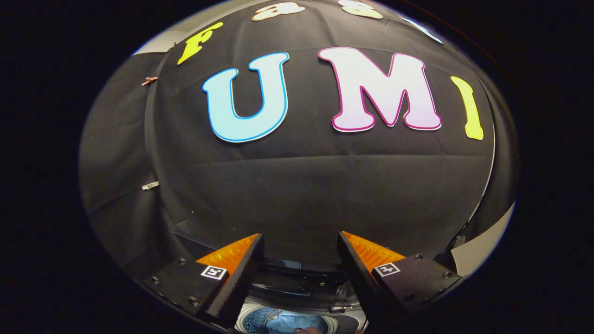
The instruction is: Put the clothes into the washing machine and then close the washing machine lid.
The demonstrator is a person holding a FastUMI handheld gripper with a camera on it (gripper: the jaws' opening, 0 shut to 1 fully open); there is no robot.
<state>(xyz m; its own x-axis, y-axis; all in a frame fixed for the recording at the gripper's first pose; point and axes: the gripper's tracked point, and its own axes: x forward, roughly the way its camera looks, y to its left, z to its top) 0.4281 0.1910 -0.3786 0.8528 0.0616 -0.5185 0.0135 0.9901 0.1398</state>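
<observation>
My gripper (300, 241) is open, its two fingers spread wide with nothing between them. Below and between the fingers lies the washing machine (297, 297), seen from above. Its lid is up, and the round metal drum (283, 321) shows inside with something bluish in it. Whether that is clothing I cannot tell. The gripper hangs above the machine's opening, pointing toward the booth wall beyond.
The black cloth wall (297, 185) of the booth stands close behind the machine and curves round on both sides. A pale strip of floor or wall (478, 248) shows past the cloth beside the right finger.
</observation>
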